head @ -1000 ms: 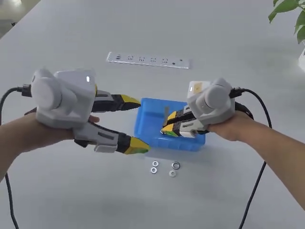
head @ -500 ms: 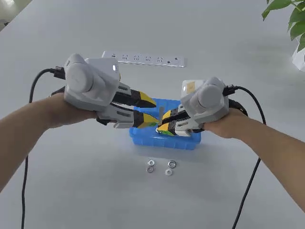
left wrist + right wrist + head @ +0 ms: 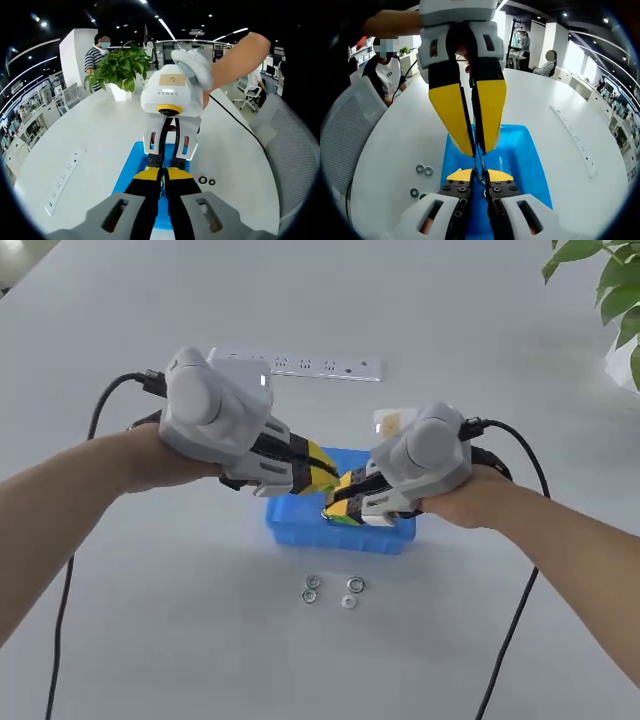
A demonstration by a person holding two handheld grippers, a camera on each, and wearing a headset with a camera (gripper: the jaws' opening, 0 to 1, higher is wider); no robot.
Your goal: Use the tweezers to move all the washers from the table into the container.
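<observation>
Steel tweezers (image 3: 479, 162) sit pinched between the pressed-together jaws of your right gripper (image 3: 479, 176). Their long axis runs straight ahead along those jaws, pointing at your left gripper (image 3: 479, 150), whose yellow jaws close on the far end. Both tools meet tip to tip above the blue container (image 3: 295, 532). Your right gripper view catches the thin blades; in the head view the gripper bodies cover them. Four washers (image 3: 310, 583) lie on the white table (image 3: 150, 640), just beside the container's near wall; the left gripper view catches two.
</observation>
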